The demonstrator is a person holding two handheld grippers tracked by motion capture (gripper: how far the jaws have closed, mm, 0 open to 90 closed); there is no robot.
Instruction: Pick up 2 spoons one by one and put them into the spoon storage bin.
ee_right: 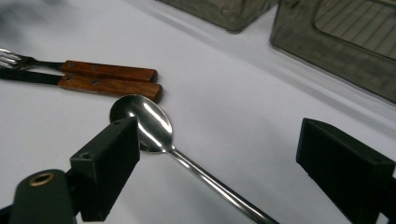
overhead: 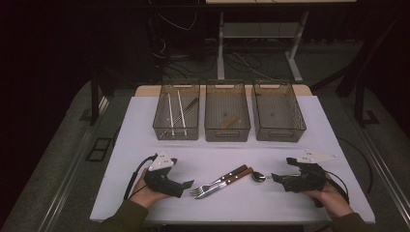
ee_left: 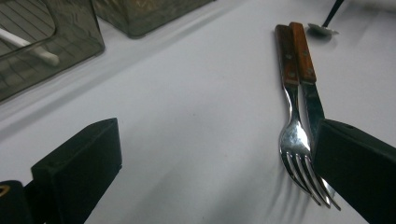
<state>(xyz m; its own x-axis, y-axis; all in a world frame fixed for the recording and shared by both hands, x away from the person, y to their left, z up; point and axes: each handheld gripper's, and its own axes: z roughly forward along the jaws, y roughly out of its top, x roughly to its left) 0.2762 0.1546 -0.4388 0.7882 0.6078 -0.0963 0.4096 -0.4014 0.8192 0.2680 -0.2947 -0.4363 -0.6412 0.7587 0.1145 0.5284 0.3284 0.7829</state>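
Jaws apart, shiny steel spoon between them, long thin handle

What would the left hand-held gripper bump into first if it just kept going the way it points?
Probably the fork. The left hand-held gripper is open and aims at the fork's tines, which lie just ahead by its one jaw, beside a wooden-handled knife. The depth is hard to judge.

High view overhead; gripper views close, share forks
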